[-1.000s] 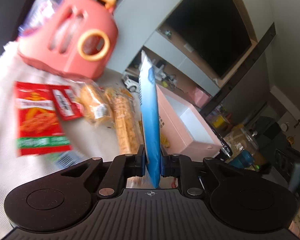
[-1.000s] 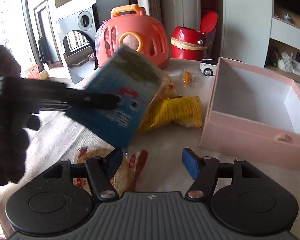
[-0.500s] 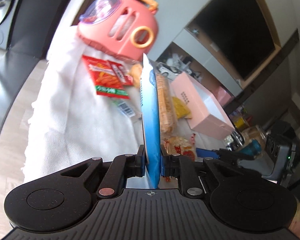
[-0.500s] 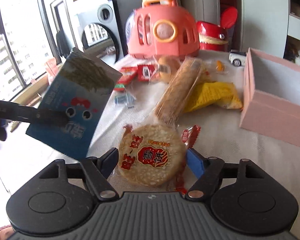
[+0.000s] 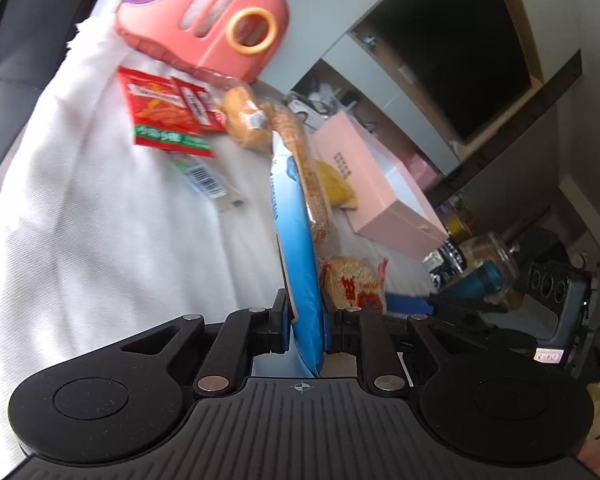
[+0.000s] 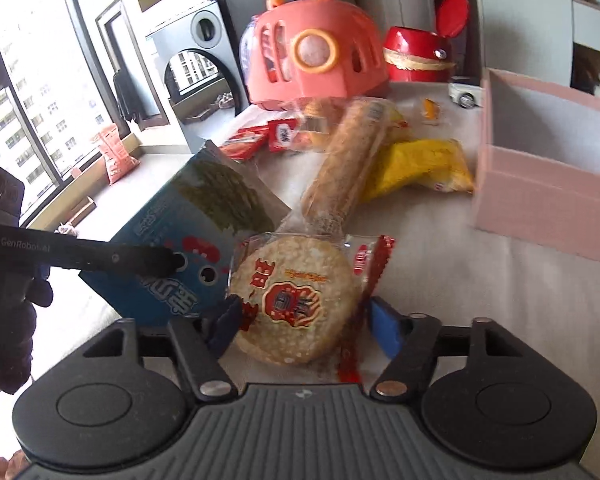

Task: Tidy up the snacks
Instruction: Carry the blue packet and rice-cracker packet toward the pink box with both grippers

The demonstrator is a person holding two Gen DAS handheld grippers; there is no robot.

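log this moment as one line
left gripper: shut on blue packet | right gripper: jaws just closing round rice cracker, grip unclear | pink box: open

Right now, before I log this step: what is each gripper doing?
Left gripper: shut on the blue packet.
Right gripper: jaws just closing around the round rice cracker; grip cannot be told.

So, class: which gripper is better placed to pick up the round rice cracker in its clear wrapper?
Right. The right gripper straddles the round rice cracker, jaws closing; the left gripper is shut on the flat blue snack packet.
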